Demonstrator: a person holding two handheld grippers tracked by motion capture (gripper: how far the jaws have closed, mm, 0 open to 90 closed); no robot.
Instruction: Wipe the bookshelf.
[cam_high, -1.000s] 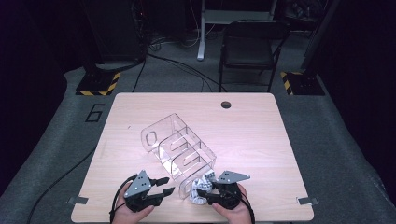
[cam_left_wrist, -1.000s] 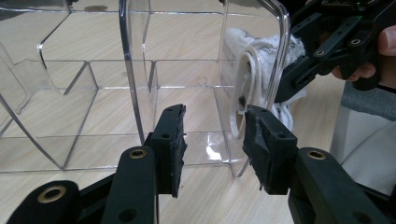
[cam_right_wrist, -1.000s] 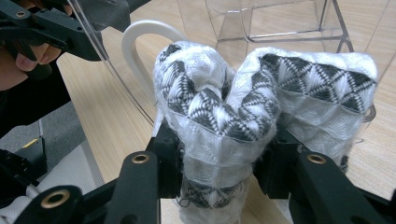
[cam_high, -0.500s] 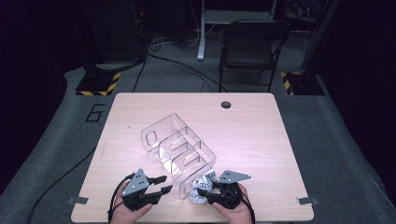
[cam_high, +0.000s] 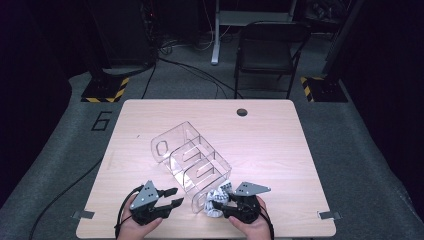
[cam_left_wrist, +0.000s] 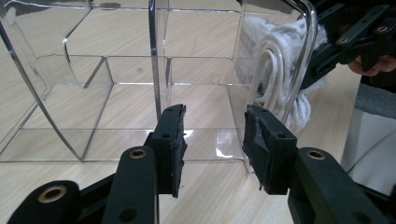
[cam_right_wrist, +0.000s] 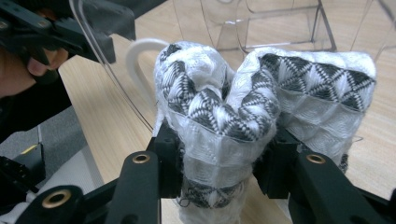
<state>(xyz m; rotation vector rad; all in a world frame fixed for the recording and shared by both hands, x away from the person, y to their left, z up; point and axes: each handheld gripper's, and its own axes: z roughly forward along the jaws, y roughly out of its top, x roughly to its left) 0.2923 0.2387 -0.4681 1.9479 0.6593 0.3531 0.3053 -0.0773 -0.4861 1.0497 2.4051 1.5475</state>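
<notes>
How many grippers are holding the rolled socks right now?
1. The right gripper clamps the rolled socks beside the clear organizer's near end; the left gripper is open, at the organizer's wall.

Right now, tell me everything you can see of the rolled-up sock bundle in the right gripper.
The sock bundle is white knit fabric with black-and-grey triangle patterning, folded into two rounded lobes side by side. It looks soft and thick. The right gripper is shut on its lower part, a pad pressing each side, so the lobes bulge above the jaws. It sits just above the wooden table near its front edge, against the near end of the clear acrylic organizer, apparently not yet inside a compartment.
</notes>
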